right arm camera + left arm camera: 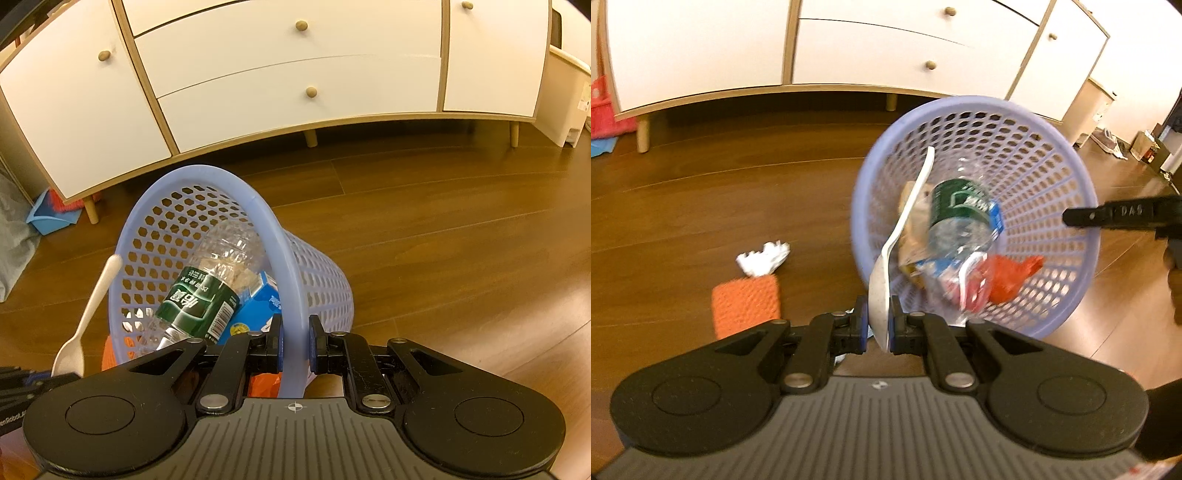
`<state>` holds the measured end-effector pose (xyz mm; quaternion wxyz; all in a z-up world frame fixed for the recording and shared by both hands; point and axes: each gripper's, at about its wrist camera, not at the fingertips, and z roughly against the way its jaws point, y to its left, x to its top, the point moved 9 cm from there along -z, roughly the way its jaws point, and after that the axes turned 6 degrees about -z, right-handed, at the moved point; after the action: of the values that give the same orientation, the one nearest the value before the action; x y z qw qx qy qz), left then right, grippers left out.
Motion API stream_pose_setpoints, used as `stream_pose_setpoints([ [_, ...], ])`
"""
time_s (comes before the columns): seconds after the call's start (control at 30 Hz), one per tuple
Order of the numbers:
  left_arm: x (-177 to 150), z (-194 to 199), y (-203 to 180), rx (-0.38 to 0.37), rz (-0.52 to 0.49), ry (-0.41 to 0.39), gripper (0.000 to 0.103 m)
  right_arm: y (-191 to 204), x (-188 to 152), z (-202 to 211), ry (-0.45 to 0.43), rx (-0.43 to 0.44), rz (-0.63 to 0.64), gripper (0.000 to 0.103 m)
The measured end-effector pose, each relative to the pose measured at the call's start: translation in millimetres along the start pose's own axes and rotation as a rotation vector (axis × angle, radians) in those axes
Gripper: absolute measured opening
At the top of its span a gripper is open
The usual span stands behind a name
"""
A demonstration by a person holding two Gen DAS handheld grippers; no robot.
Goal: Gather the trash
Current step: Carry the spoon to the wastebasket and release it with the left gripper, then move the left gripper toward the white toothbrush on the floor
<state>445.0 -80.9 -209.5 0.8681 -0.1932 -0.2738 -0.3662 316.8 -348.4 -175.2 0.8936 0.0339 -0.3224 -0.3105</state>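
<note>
Holding a white plastic spoon by its bowl, our left gripper has its jaws clamped tight on it, the handle pointing up and away over the mouth of the lilac basket. In the right wrist view the same spoon stands at the left, just outside the basket rim. Our right gripper pinches the near rim of the basket, one finger inside the wall and one outside, and the basket sits tipped with its mouth toward us above the wooden floor. Inside the basket we see a clear plastic bottle with a green label, a blue carton beside it, and an orange wrapper near the lower wall. On the floor to the left of the basket lie a crumpled white paper and, touching it on the near side, an orange sponge. A white cabinet with wooden knobs stands on short legs behind the basket.
</note>
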Motion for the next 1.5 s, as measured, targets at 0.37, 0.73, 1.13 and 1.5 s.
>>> stream_pose_setpoints([
  [0.37,29,-21,-28,-0.048,0.018,-0.008,0.007,-2,0,1,0.005,0.003,-0.030,0.009],
  [0.73,34,-36,-24,-0.040,0.042,-0.001,0.005,-4,-1,2,0.011,-0.002,-0.043,0.009],
  [1.13,37,-33,-14,-0.052,0.072,-0.040,0.013,-7,-1,-2,0.009,-0.013,-0.054,0.009],
  [1.5,19,-4,30,0.022,0.094,-0.083,0.030,-8,-3,-4,0.011,-0.026,-0.066,0.009],
])
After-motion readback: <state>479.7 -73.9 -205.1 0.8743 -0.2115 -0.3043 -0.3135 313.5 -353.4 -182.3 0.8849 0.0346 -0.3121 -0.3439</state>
